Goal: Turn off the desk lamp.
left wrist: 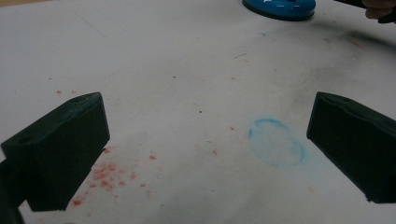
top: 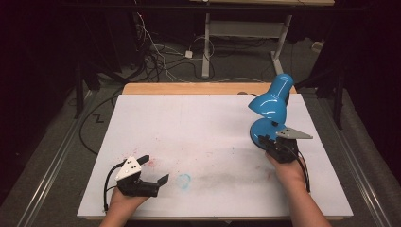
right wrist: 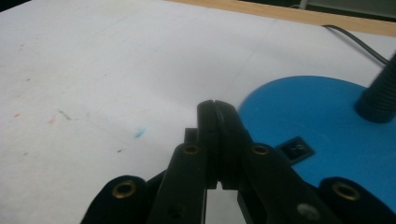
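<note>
Item: blue desk lamp, right of centre in the high view, at the right gripper.

Right gripper: jaws pressed together, empty, tips at the near edge of the lamp base, the switch just beyond to their right. Left gripper: lower left, spread wide, empty, well apart.

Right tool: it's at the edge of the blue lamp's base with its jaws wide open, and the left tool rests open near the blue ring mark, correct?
Not quite. The right tool is at the edge of the blue lamp's base, but its jaws are pressed shut, holding nothing, as the right gripper view shows. The left tool is indeed open near the blue ring mark.
</note>
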`<state>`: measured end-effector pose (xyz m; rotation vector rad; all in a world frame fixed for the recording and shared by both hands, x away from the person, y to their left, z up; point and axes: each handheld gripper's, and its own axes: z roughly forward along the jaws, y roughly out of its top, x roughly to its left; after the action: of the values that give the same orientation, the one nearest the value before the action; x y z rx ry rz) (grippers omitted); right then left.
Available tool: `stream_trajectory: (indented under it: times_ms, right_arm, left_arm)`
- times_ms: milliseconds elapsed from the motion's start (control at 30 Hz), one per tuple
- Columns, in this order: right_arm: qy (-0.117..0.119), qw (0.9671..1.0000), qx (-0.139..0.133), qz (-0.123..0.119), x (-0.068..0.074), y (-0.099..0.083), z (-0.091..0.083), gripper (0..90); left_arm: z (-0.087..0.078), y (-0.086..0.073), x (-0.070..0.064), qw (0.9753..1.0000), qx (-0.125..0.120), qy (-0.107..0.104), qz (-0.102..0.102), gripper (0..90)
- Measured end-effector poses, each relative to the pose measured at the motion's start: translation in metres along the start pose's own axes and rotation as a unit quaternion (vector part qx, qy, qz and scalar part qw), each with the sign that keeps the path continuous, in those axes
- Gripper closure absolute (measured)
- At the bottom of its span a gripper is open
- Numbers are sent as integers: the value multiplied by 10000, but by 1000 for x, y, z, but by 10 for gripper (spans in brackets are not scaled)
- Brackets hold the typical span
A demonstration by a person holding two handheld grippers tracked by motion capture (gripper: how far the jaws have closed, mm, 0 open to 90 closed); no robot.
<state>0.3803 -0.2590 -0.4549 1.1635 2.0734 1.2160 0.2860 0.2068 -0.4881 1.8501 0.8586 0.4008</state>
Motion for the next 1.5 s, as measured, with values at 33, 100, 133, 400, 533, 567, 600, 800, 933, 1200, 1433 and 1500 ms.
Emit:
stream_trajectory:
  times_ms: [33,100,133,400,533,567,600,800,933,1200,1433,1500]
  right_arm:
    - [81,10000,-24,-32,7,-2,-2,900]
    - [110,9999,-31,-50,10,-3,-3,900]
    - [204,9998,-39,-76,16,-7,-5,900]
    - [284,9994,96,-149,31,-24,-13,900]
    - [296,9994,106,-125,35,-33,-19,900]
    - [322,9993,114,-133,38,-39,-25,900]
    - [322,9993,114,-133,38,-39,-25,900]
    - [337,9991,-133,-211,41,-60,-42,900]
    - [333,9989,-227,-228,43,-57,-47,900]
    - [361,9989,-204,-206,41,-56,-50,841]
    - [414,9991,-38,-128,36,-58,-43,469]
    - [345,9992,-51,-191,36,-58,-41,328]
  left_arm:
    - [0,0,0,10000,-4,-9,-9,0]
    - [0,0,0,10000,-7,-24,-21,0]
    - [1,0,0,10000,-6,-28,-14,0]
    - [2,0,0,10000,10,-73,5,0]
    - [2,0,0,10000,6,-94,18,0]
    - [2,0,0,10000,7,-96,18,0]
    - [2,0,0,9999,11,-98,19,0]
    - [3,0,-1,9999,33,-103,13,0]
    - [2,1,-2,9999,-3,-105,-4,0]
    - [2,1,-2,9999,3,-125,19,0]
    - [2,0,-1,9999,31,-136,26,0]
    - [3,0,-1,9999,38,-142,28,0]
